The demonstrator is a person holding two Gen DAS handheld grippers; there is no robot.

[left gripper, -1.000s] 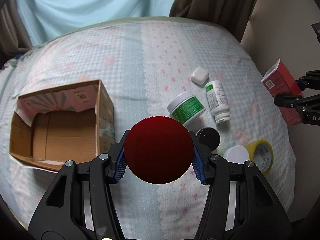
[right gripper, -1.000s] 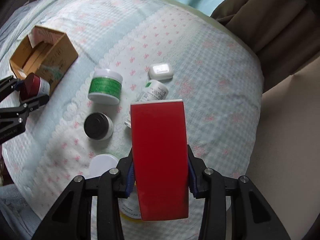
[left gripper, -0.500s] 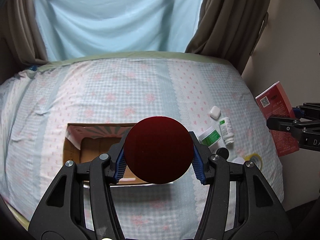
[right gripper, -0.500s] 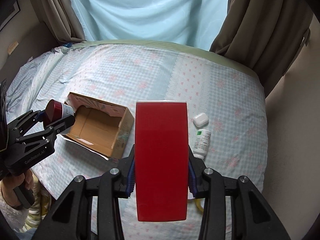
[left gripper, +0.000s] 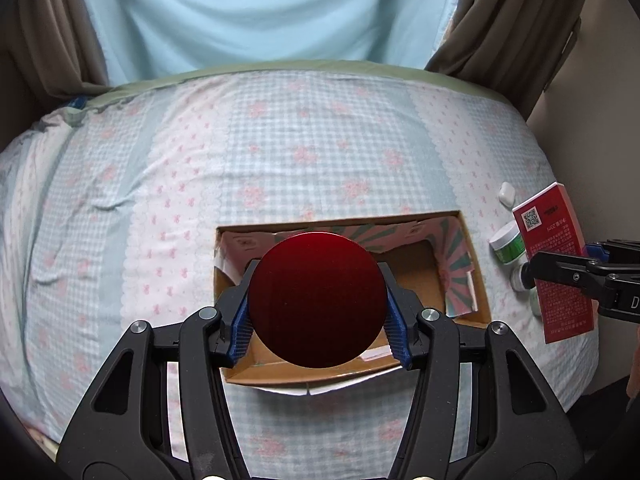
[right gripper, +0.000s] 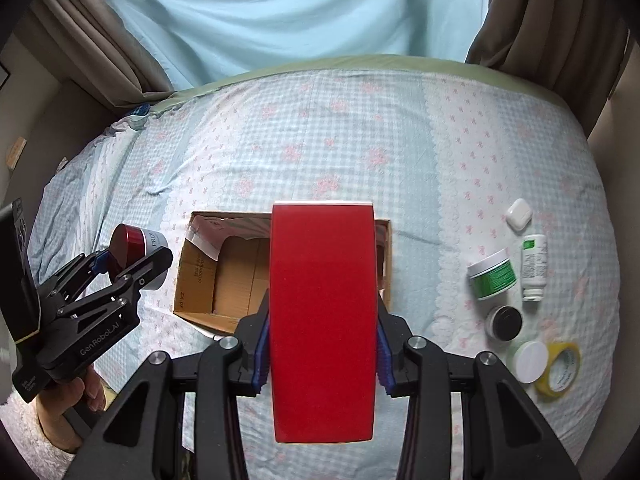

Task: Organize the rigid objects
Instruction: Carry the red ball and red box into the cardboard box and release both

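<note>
Left gripper (left gripper: 318, 306) clamped on a red-lidded jar (left gripper: 317, 300), blue pads (left gripper: 240, 330) pressed against both sides of the lid; held above the open cardboard box (left gripper: 466, 264), lid facing the camera and hiding much of the box interior. From the right wrist view, same jar (right gripper: 136, 246) seen side-on, white body with partial lettering, held by the left gripper (right gripper: 120, 266) above the bed just off the box's left edge, the person's hand (right gripper: 74, 400) and a fuzzy white sleeve below it. Right gripper (right gripper: 322, 354) clamped on a red carton (right gripper: 322, 320), pads tight to its long sides; carton held up over the right part of the box (right gripper: 200, 272), covering its right wall. From the left wrist view, red carton (left gripper: 554, 264) with a QR code on its face, gripped at mid-height by the right gripper (left gripper: 560, 270), off the box's right edge. Box open-topped, flaps folded in, brown interior with nothing visible in the exposed part, resting near the middle of the bed (right gripper: 360, 140), closer to its near edge. Left lying toward the bed's right edge: white earbud case (right gripper: 519, 215), white pill bottle (right gripper: 533, 266) on its side, green-labelled jar (right gripper: 492, 274) tilted, black-lidded jar (right gripper: 505, 322), white-lidded jar (right gripper: 528, 362) and yellow tape roll (right gripper: 560, 366), the last two touching near the bed's near right corner. Whether the white-lidded jar touched the black-lidded one: could not tell.
</note>
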